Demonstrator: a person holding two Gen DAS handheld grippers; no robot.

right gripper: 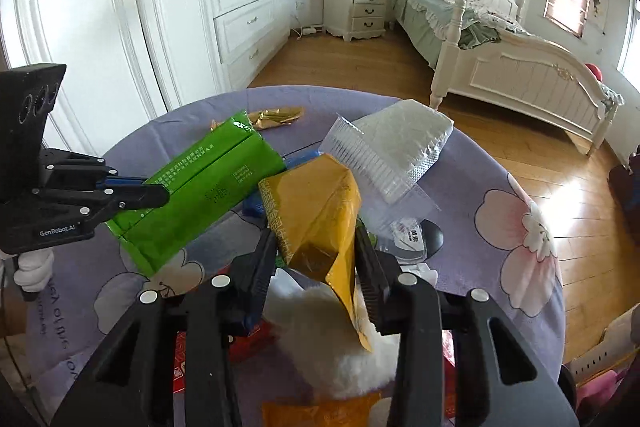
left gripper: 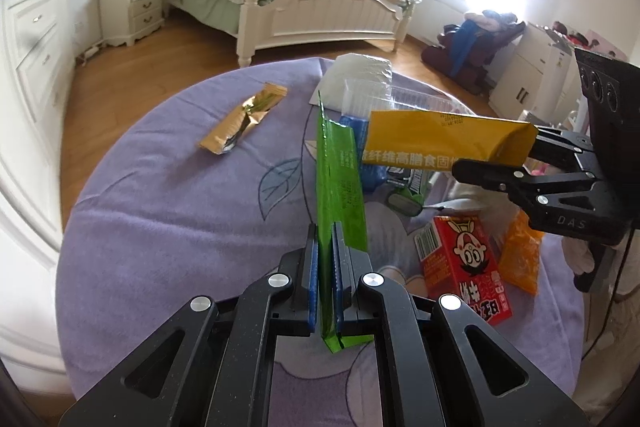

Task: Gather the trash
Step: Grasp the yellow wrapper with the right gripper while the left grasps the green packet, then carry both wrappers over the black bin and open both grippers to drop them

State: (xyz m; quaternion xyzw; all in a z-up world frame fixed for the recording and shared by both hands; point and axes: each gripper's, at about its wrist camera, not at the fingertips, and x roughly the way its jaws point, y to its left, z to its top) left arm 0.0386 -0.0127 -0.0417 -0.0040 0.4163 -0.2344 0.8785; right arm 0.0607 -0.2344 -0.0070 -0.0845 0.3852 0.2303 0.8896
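My left gripper (left gripper: pixel 325 239) is shut on a green wrapper (left gripper: pixel 340 187) and holds it upright above the purple tablecloth (left gripper: pixel 160 227). It also shows in the right wrist view (right gripper: pixel 160 193) with the green wrapper (right gripper: pixel 200 187). My right gripper (right gripper: pixel 316 247) is shut on a yellow wrapper (right gripper: pixel 316 219), also seen from the left wrist view (left gripper: pixel 440 143), where the right gripper (left gripper: pixel 500 167) holds it above the trash pile. A gold wrapper (left gripper: pixel 244 119) lies flat at the far left of the table.
On the table lie a clear plastic tray (right gripper: pixel 384 155), a red drink carton (left gripper: pixel 464 259), an orange snack bag (left gripper: pixel 520 259), a blue packet (left gripper: pixel 360 131) and white fluff (right gripper: pixel 336 339). A bed (left gripper: pixel 312 3), nightstand (left gripper: pixel 132 7) and wardrobe (right gripper: pixel 120 7) stand beyond.
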